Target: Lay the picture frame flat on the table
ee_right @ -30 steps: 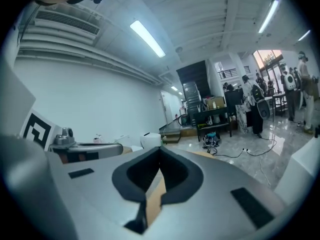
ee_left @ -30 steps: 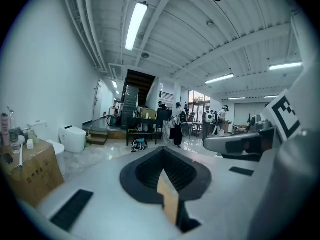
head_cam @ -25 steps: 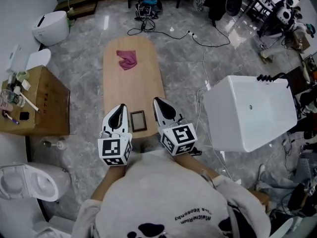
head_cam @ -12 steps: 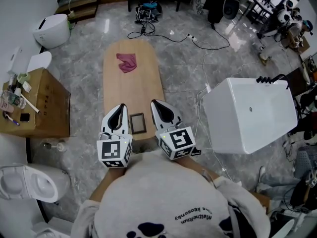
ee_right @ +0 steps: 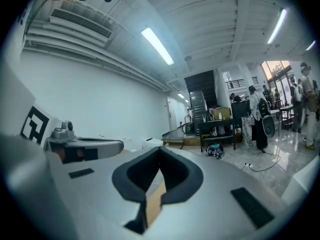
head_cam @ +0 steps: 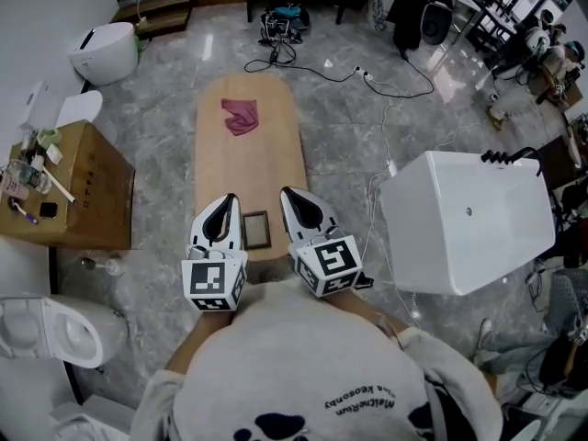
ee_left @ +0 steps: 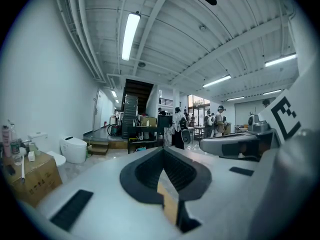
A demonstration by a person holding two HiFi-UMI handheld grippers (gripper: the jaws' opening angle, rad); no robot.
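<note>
The picture frame (head_cam: 256,231) is on the near end of a long wooden table (head_cam: 248,163), which is rounded at its far end. From the head view the small dark frame seems to lie flat on the wood, though it is too small there to be sure. It sits between the two tongs, close to each but touching neither.

The left tongs (head_cam: 223,201) are just left of the frame, pointing away from the person and nearly level. In the left gripper view their black pads meet in a closed seam with nothing between them. The right tongs (head_cam: 288,194) are just right of the frame, pointing the same way. They are fully closed too, and empty.

A crumpled pink cloth (head_cam: 241,116) lies on the far end of the table, well apart from the frame. A cardboard box (head_cam: 87,191) with small things on top stands on the floor to the left. A big white tub (head_cam: 469,220) stands to the right.
</note>
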